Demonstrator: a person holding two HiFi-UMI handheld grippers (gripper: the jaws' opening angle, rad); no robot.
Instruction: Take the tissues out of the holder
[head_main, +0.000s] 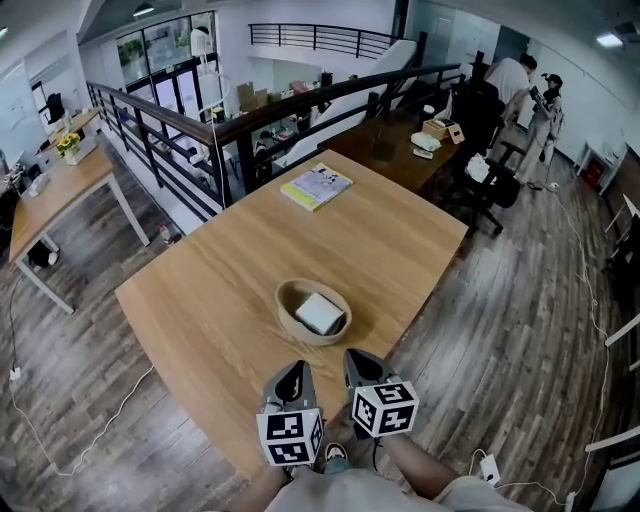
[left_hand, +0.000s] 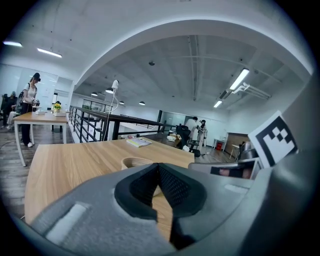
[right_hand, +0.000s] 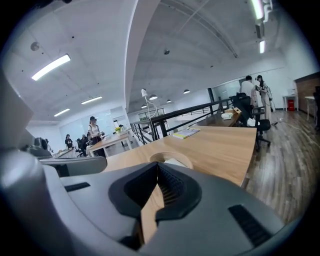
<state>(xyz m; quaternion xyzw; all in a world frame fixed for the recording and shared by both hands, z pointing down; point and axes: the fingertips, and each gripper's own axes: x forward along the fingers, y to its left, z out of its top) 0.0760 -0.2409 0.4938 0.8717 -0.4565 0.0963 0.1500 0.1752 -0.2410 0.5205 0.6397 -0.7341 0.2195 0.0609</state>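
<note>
A round wooden holder (head_main: 312, 312) sits on the wooden table (head_main: 230, 300), with a white pack of tissues (head_main: 320, 313) lying inside it. Both grippers hover side by side at the table's near edge, just short of the holder. My left gripper (head_main: 295, 375) is shut with nothing between its jaws, and my right gripper (head_main: 358, 362) is shut and empty too. In the left gripper view the holder (left_hand: 134, 162) rises just beyond the closed gripper (left_hand: 159, 167). The right gripper view shows the holder (right_hand: 172, 159) and a bit of the tissues (right_hand: 172, 162) past the shut gripper (right_hand: 158, 166).
A yellow-green book (head_main: 316, 186) lies at the table's far end. Beyond it stand a black railing (head_main: 300, 110) and a dark desk (head_main: 400, 145) with office chairs. Another desk (head_main: 55, 185) stands to the left. People stand at the far right.
</note>
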